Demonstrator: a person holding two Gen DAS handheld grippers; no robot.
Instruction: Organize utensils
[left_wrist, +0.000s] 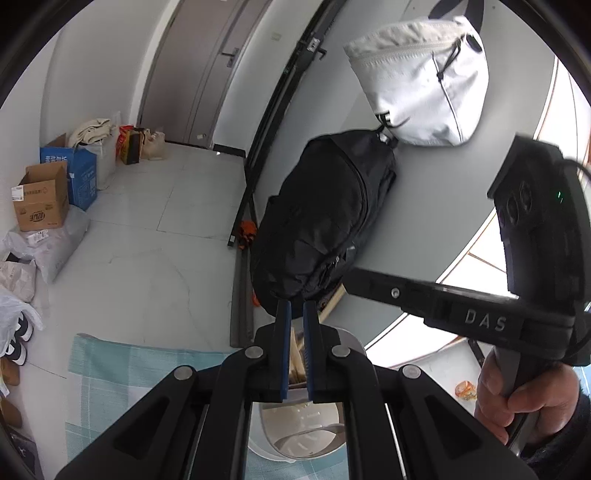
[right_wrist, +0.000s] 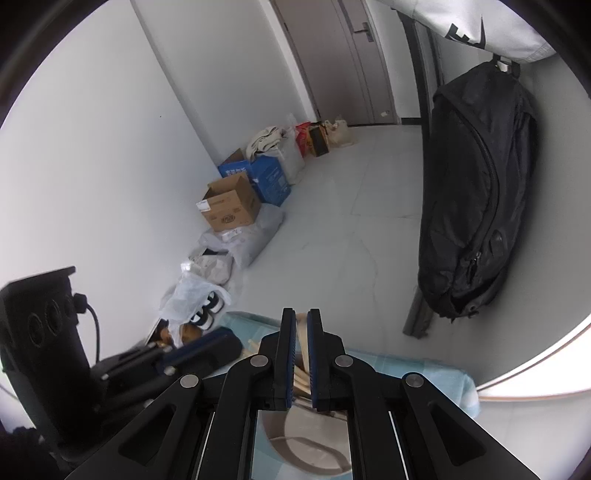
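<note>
My left gripper is shut, with pale wooden chopsticks showing in the narrow gap between its blue pads. Their ends stick out past its right finger. Under it stands a shiny metal container on a teal checked cloth. A hand holds my right gripper, which reaches in from the right. In the right wrist view my right gripper is also shut, a pale chopstick between its pads, above the same metal container. My left gripper lies at the left, close by.
A black backpack and a white bag hang on the wall ahead. Cardboard boxes, plastic bags and shoes line the floor by the left wall. A small orange wrapper lies at the right. A closed door stands behind.
</note>
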